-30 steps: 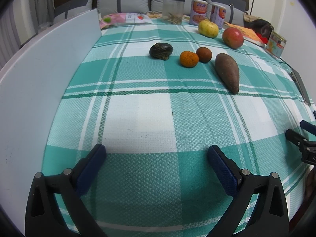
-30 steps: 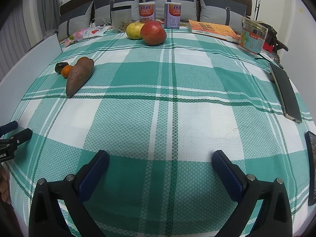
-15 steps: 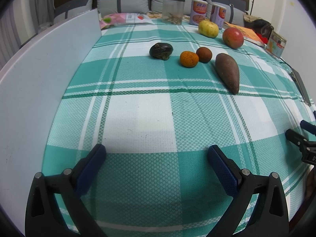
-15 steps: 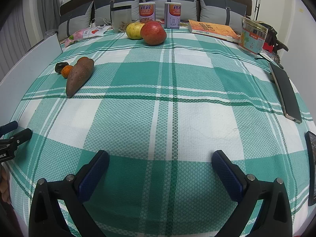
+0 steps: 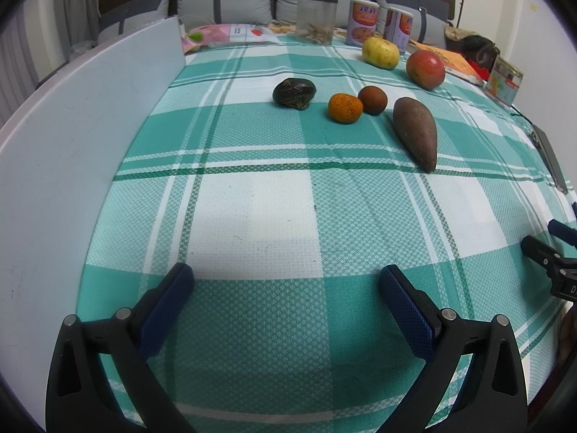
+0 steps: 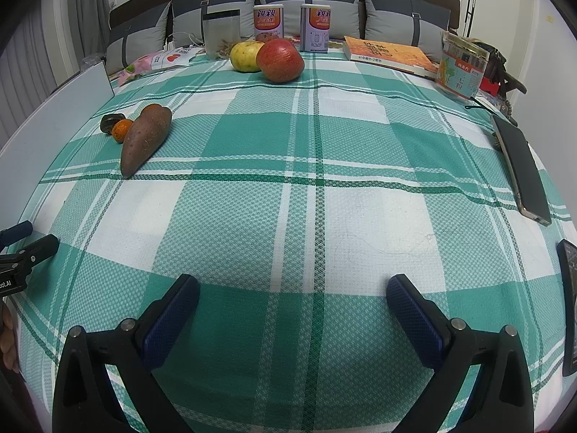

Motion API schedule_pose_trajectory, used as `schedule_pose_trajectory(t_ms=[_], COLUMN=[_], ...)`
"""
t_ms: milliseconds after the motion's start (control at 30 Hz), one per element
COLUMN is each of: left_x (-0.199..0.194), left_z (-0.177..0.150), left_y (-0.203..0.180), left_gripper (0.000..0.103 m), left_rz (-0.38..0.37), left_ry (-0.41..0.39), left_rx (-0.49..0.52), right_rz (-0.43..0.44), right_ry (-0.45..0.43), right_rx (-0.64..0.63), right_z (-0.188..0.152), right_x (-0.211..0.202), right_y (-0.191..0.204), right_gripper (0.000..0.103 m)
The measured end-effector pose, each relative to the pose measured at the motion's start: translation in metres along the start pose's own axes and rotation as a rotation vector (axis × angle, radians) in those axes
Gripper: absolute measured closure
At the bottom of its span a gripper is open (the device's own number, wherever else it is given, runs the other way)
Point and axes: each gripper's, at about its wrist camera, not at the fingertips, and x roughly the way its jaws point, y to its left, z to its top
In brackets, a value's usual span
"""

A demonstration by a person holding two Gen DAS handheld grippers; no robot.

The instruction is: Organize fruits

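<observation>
- Evidently nothing has changed: the left gripper point(image 5: 285, 281) and right gripper point(image 6: 292, 292) stay spread wide, empty, over the green checked tablecloth point(image 5: 252, 216).
- Untouched, the small orange tangerine point(image 5: 344, 108) and long brown sweet potato point(image 5: 415, 132) lie at twelve o'clock; sorting hasn't begun.

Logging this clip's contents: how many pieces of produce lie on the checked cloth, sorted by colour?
Dark green: 1, the lumpy fruit
Orange: 1, the tangerine
Reddish brown: 1, the small round fruit
Purple-brown: 1, the sweet potato
Yellow: 1, the yellow apple
Red: 1, the red apple
Total: 6
</observation>
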Motion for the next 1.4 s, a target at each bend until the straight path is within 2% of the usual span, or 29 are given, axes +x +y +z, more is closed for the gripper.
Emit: schedule_pose_trajectory(t_ms=[567, 700, 833, 967, 1133, 1267, 1367, 1400], left_x=[0.0, 0.0, 0.007, 0.018, 0.049, 0.078, 0.088, 0.089], left_z=[0.001, 0.006, 0.04, 0.094, 0.143, 0.155, 0.155, 0.154], left_y=[0.0, 0.004, 0.016, 0.027, 0.018, 0.017, 0.021, 0.022], left_gripper=[0.001, 0.001, 0.002, 0.002, 0.004, 0.027, 0.037, 0.053], left_rz=[-0.003, -0.035, -0.137, -0.179, -0.16, -0.144, -0.145, -0.157], left_ry=[0.0, 0.017, 0.052, 0.028, 0.035, 0.073, 0.081, 0.083], left_rx=[-0.002, -0.005, -0.052, -0.133, -0.116, -0.137, -0.159, -0.162], right_rz=[0.0, 0.0, 0.0, 0.0, -0.001, 0.0, -0.001, -0.001], right_ry=[0.0, 0.0, 0.0, 0.0, 0.0, 0.0, 0.0, 0.0], right_rx=[-0.001, 0.0, -0.001, -0.001, -0.001, -0.001, -0.001, -0.001], right_z=[0.0, 0.0, 0.0, 0.0, 0.0, 0.0, 0.0, 0.0], right_x=[0.0, 0.0, 0.001, 0.0, 0.001, 0.0, 0.001, 0.001], right_y=[0.0, 0.0, 0.0, 0.001, 0.001, 0.001, 0.001, 0.001], right_gripper=[0.0, 0.0, 0.0, 0.0, 0.0, 0.0, 0.0, 0.0])
